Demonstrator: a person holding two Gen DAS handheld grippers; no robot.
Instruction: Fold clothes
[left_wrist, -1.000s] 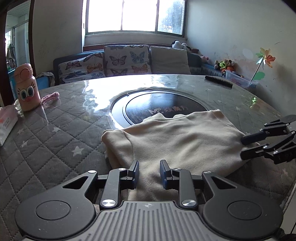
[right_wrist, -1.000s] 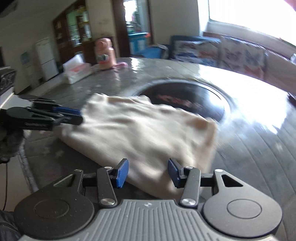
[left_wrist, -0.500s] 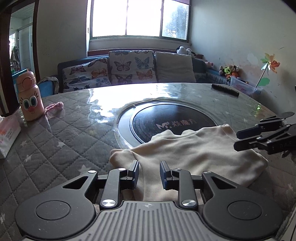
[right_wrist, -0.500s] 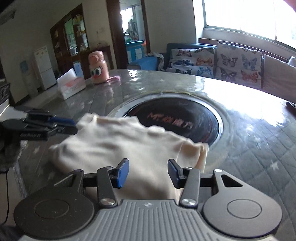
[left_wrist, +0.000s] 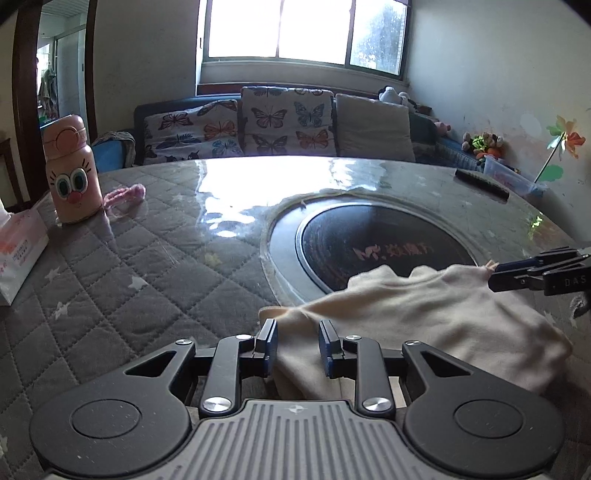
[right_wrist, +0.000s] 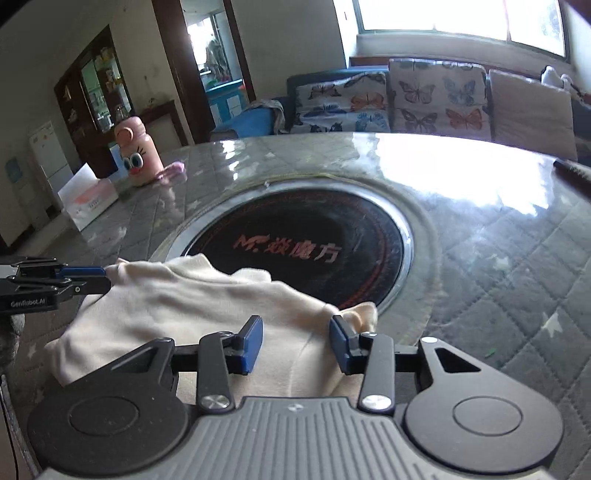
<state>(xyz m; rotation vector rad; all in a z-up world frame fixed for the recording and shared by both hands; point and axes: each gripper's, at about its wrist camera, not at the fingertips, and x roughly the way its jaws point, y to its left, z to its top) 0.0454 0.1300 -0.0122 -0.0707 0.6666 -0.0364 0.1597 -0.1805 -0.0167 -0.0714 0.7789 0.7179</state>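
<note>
Two grippers: both were at the near edge of the table, one at each near corner of the cloth.
Left gripper (left_wrist: 297, 347): fingers stood part-way apart with a fold of cloth running between them. I could not tell whether they pinched it or only straddled it.
Right gripper (right_wrist: 297, 343): fingers stood wider apart, with cloth under the gap and bunched against the outer finger. Its grip could not be told either.
Cream knitted garment (left_wrist: 424, 317): lay in a loose layered heap at the near rim, slightly raised at the two corners by the fingertips. Its far edge lapped onto the dark inset.
Handling: I judged it soft, light and limp. It would probably sag and drag, and was not fragile. The layers could slide apart if only the top one were caught.
Where to hold: at the corners or along a hem, pinching through every layer, with the hands well apart to keep the edge straight.
Fold stage: already doubled by the look of it. Whether another fold was due could not be settled.
Grey quilted star-print table cover under clear film (left_wrist: 129, 280): looked glossy, so the cloth would probably slip on it.
Black round inset plate with red lettering (left_wrist: 369, 240): sat mid-table.
Pink cartoon-face bottle (left_wrist: 72, 177): stood far left, well apart from the cloth.
</note>
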